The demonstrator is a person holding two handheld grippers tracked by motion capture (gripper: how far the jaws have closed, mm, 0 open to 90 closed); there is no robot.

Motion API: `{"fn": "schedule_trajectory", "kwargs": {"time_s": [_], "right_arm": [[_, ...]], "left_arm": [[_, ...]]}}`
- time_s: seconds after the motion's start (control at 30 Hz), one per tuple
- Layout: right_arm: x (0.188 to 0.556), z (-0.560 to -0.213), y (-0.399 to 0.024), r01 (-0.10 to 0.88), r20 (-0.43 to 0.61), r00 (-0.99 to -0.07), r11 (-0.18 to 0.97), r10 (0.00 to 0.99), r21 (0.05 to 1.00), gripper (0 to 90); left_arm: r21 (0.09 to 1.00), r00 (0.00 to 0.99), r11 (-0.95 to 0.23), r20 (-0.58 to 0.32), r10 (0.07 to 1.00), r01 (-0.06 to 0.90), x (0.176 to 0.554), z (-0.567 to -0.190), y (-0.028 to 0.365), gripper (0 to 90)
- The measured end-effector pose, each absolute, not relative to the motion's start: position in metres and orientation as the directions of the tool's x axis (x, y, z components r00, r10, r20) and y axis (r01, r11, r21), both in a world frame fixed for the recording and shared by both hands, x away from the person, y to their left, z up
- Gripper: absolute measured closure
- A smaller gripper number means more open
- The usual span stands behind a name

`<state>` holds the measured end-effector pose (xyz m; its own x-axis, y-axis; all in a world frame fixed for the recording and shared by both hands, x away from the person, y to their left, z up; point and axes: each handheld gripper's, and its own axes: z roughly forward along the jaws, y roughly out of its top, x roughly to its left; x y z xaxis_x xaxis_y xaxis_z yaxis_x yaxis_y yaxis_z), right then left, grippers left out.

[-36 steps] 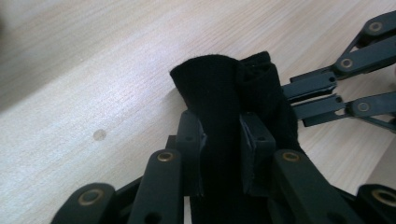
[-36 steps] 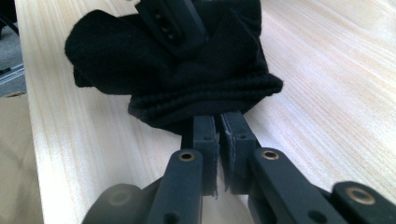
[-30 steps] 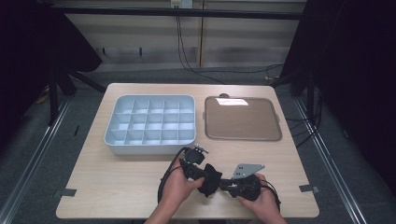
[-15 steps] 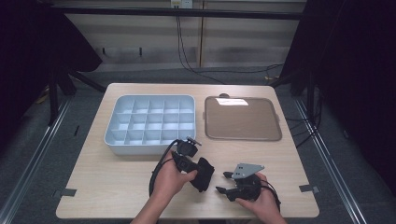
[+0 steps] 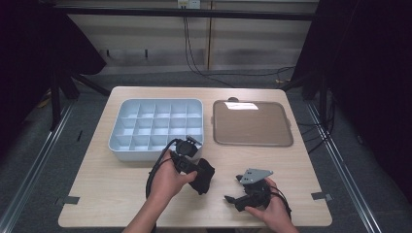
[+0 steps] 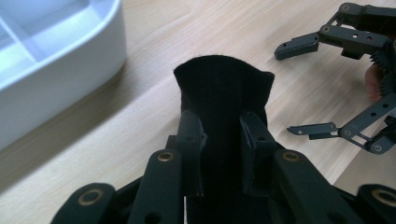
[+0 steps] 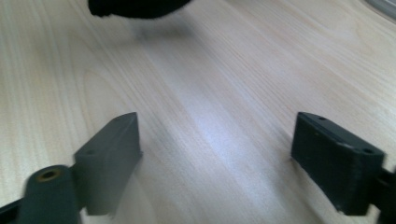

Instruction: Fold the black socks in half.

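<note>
Though near cloth [image 5: 203, 175] — white tray [image 5: 156, 128]

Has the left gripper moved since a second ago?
Yes. The left gripper, shut on the black cloth, has drawn away from the right gripper toward the white tray.

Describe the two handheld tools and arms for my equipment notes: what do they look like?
Both are black, built of jointed bars with brass-coloured pivots and flat, blocky pads. The left tool trails a looping black cable. The right tool carries a grey three-cornered plate on top. The forearms are bare, with no sleeves showing.
</note>
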<state>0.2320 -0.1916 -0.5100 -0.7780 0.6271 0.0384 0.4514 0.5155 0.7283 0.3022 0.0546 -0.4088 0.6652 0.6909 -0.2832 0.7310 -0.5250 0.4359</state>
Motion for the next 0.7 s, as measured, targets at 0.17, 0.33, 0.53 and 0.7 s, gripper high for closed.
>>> {"fn": "schedule_trajectory", "kwargs": {"time_s": [0.17,0.33,0.53,0.7], "right_arm": [[0.232,-0.51,-0.192,0.45,0.035,-0.777,0.516,0.628,0.729,14.3],[0.232,-0.51,-0.192,0.45,0.035,-0.777,0.516,0.628,0.728,14.1],[0.232,-0.51,-0.191,0.451,0.031,-0.774,0.517,0.632,0.728,13.4],[0.232,-0.51,-0.191,0.453,0.031,-0.773,0.517,0.634,0.726,13.3]], "left_arm": [[0.436,0.659,-0.521,-0.271,0.702,0.734,0.305,-0.402,0.061,72.7],[0.433,0.648,-0.512,-0.269,0.712,0.742,0.308,-0.399,0.067,72.7],[0.431,0.644,-0.509,-0.264,0.718,0.745,0.31,-0.392,0.073,72.6],[0.435,0.643,-0.507,-0.261,0.72,0.744,0.313,-0.383,0.078,72.6]]}}
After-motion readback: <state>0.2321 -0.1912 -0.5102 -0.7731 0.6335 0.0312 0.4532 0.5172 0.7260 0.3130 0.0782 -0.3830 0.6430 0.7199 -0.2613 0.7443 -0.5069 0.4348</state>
